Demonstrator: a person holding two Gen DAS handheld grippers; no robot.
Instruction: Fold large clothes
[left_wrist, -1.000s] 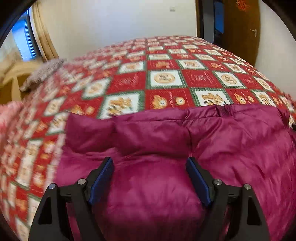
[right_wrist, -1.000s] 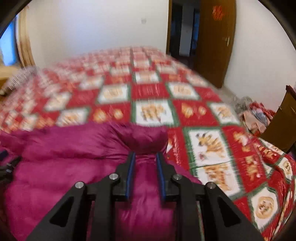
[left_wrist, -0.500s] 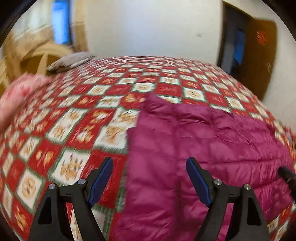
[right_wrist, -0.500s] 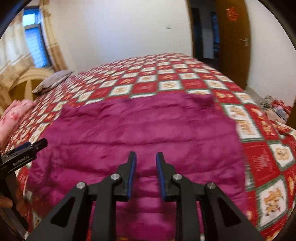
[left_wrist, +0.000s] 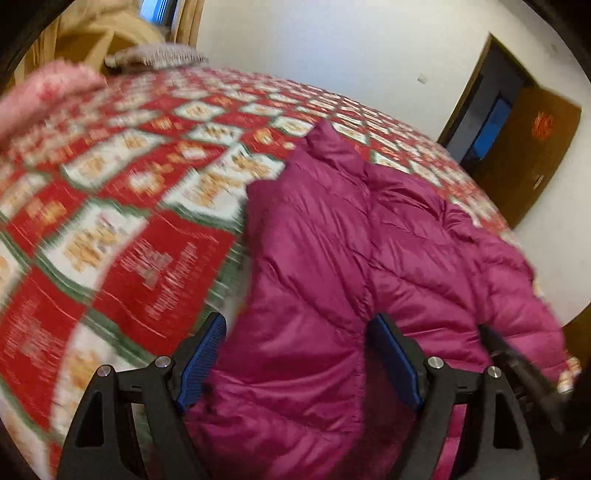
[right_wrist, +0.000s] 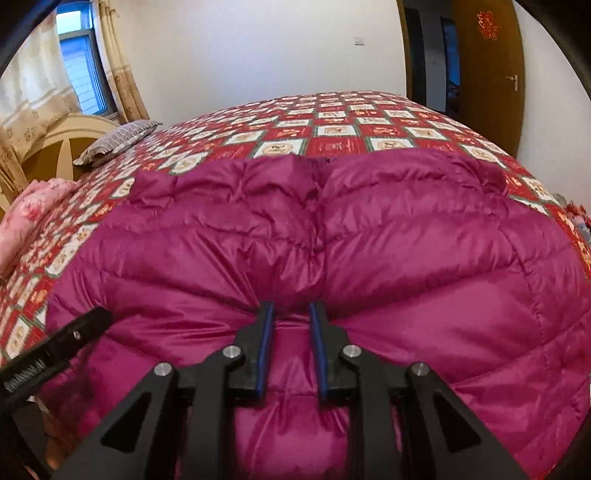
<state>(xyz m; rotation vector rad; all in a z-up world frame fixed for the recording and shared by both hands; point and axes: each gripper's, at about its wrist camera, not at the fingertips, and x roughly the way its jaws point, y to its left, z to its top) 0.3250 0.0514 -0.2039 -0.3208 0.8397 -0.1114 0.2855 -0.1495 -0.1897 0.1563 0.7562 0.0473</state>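
Observation:
A magenta puffer jacket (right_wrist: 406, 240) lies spread on a bed with a red and white patchwork bedspread (right_wrist: 332, 140). My right gripper (right_wrist: 291, 306) is shut on a pinch of the jacket near its front edge, and the fabric puckers toward the pads. My left gripper (left_wrist: 297, 321) hangs over the left side of the jacket (left_wrist: 369, 240). Its jaws are wide and opening, with fabric lying between them, unpressed. The left gripper's finger (right_wrist: 55, 350) shows at the lower left of the right wrist view. The right gripper (left_wrist: 517, 362) shows dark at the lower right of the left wrist view.
A grey pillow (right_wrist: 118, 142) and a pink blanket (right_wrist: 29, 214) lie at the bed's left end by a cream headboard (right_wrist: 55, 140). A brown door (right_wrist: 487, 66) stands open at the back right. The bedspread (left_wrist: 147, 240) is bare left of the jacket.
Both grippers have drawn back toward the near edge of the jacket. The left one has shifted to the jacket's left side and rolled. The right one has kept its narrow grip on the fabric.

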